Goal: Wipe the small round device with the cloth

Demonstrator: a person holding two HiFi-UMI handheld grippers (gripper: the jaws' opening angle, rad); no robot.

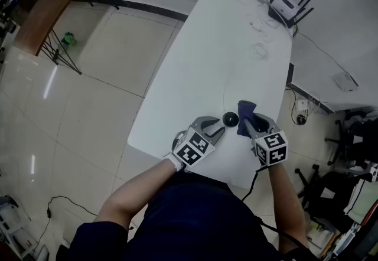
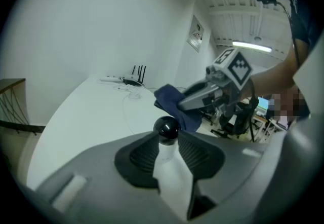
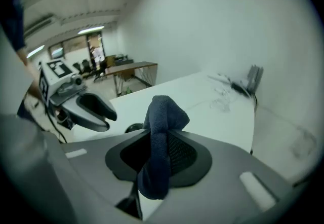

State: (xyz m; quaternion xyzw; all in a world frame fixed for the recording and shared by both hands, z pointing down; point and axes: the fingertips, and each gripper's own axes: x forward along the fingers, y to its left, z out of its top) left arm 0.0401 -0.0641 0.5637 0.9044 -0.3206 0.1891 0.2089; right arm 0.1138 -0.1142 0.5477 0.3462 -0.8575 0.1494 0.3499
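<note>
Both clamped, left tongs (image 2: 168,140) on small round device (image 2: 167,127), right tongs (image 3: 158,136) on cloth (image 3: 165,111), router (image 1: 287,3) far along table (image 1: 201,71)

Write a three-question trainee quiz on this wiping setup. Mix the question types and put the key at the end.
1. Multiple choice: what is clamped in the right gripper? A) dark blue cloth B) sponge C) nothing
2. True or false: the small round device sits beside the router at the far end of the table.
3. Short answer: which gripper has the device at its jaw tips?
Key: 1 A. 2 False: it is at the near end, between the two grippers. 3 The left gripper.
</note>
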